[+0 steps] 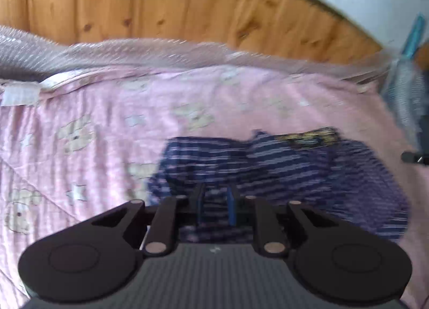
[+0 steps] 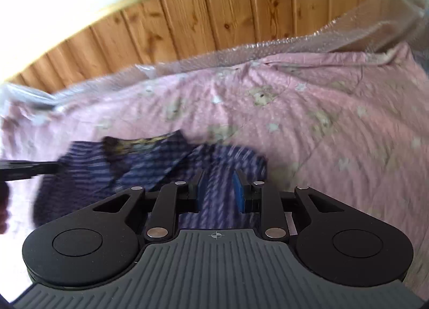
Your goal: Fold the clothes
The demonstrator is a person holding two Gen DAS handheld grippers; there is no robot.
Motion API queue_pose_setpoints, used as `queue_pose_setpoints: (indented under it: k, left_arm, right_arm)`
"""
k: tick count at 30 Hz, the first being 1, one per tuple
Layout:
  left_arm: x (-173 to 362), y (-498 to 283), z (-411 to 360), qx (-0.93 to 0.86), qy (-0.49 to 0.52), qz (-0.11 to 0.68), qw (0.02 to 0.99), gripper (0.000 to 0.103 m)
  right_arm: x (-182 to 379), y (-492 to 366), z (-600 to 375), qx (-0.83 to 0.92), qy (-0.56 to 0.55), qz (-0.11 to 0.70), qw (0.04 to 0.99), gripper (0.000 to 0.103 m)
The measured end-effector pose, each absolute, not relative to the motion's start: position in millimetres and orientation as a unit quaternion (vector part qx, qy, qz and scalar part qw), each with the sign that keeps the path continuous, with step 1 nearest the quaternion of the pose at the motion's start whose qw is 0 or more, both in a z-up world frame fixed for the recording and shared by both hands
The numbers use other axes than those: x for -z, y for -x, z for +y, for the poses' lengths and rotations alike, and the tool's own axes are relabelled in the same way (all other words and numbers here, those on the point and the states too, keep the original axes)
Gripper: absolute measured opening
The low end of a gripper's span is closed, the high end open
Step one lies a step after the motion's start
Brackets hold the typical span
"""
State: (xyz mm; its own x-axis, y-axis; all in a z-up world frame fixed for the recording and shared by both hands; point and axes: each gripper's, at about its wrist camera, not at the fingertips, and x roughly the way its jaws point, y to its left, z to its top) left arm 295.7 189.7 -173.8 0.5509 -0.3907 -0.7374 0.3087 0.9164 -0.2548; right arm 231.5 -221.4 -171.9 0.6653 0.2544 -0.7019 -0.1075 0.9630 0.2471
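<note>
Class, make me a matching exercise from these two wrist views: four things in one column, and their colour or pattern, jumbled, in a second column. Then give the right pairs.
Things
1. garment
2. bedspread
3. wall panelling
4. finger pads

Colours or patterns
A. plain blue
B. knotty orange-brown wood
C. dark blue with pale stripes
D. pink with a pale animal and star print

Pairs: 1-C, 2-D, 3-B, 4-A
</note>
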Motion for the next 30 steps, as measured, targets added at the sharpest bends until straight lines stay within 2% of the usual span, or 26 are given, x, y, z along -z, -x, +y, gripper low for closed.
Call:
queue_pose_setpoints:
  k: [3, 4, 5, 7, 9, 10, 11, 12, 15, 18, 19, 20, 21, 22, 23, 27, 30]
  left_arm:
    - [195.9, -294.5, 176.0, 0.201, 0.008, 0.457, 0.866, 0.026]
    - [205.4, -295.9, 175.9, 0.191, -0.006, 0.466, 0.864, 0.023]
    - [213.3, -297.6, 179.5, 0.183, -0.01, 0.47, 0.863, 0.015]
    - [209.9, -298.0, 186.5, 0.17, 0.006, 0.48, 0.861, 0.014]
    - [209.3, -286.4, 185.1, 0.173, 0.014, 0.484, 0.858, 0.036]
    - [210.9, -278.5, 182.9, 0.177, 0.015, 0.485, 0.856, 0.06]
    - [212.5, -270.6, 180.7, 0.182, 0.015, 0.485, 0.855, 0.07]
    - [214.2, -262.7, 178.4, 0.186, 0.016, 0.486, 0.854, 0.07]
    - [218.0, -238.8, 170.1, 0.197, 0.007, 0.478, 0.856, 0.07]
    - [204.5, -228.4, 157.6, 0.166, -0.012, 0.482, 0.86, 0.07]
    - [193.5, -223.6, 157.4, 0.162, 0.012, 0.485, 0.859, 0.071]
    - [182.5, -218.8, 157.2, 0.157, 0.037, 0.488, 0.858, 0.077]
    - [170.2, -212.6, 154.7, 0.149, 0.055, 0.488, 0.858, 0.082]
    - [156.5, -204.6, 149.5, 0.138, 0.065, 0.486, 0.861, 0.095]
    - [142.7, -196.6, 144.3, 0.126, 0.074, 0.483, 0.863, 0.103]
    - [98.5, -162.3, 105.6, 0.074, 0.053, 0.463, 0.881, 0.103]
    - [72.7, -136.4, 73.0, 0.037, 0.033, 0.448, 0.893, 0.103]
  right_arm:
    - [206.9, -204.8, -211.0, -0.126, -0.093, 0.421, 0.893, 0.025]
    - [227.5, -203.7, -210.6, -0.11, -0.078, 0.442, 0.887, 0.022]
    - [245.0, -202.2, -211.2, -0.096, -0.067, 0.459, 0.881, 0.021]
    - [247.5, -194.7, -221.4, -0.078, -0.089, 0.455, 0.883, 0.022]
    - [224.1, -181.9, -215.9, -0.078, -0.081, 0.436, 0.893, 0.026]
    - [213.8, -174.4, -211.3, -0.087, -0.074, 0.421, 0.9, 0.029]
    - [214.7, -171.9, -206.4, -0.092, -0.069, 0.425, 0.898, 0.045]
    - [215.7, -169.4, -201.5, -0.098, -0.063, 0.428, 0.896, 0.057]
    - [243.3, -172.0, -198.5, -0.088, -0.049, 0.478, 0.873, 0.056]
    - [213.6, -166.4, -195.0, -0.049, -0.025, 0.487, 0.872, 0.048]
    - [195.7, -162.0, -192.3, -0.034, -0.015, 0.483, 0.875, 0.055]
    - [175.3, -152.7, -189.4, -0.037, -0.007, 0.468, 0.883, 0.062]
    - [156.0, -142.4, -186.0, -0.043, 0.0, 0.454, 0.89, 0.074]
    - [139.0, -132.0, -182.3, -0.047, 0.006, 0.441, 0.896, 0.083]
    - [125.0, -123.5, -178.9, -0.05, 0.011, 0.432, 0.901, 0.086]
    - [103.1, -104.5, -171.6, -0.029, 0.004, 0.415, 0.909, 0.094]
    - [107.6, -98.8, -169.3, -0.032, -0.025, 0.44, 0.897, 0.094]
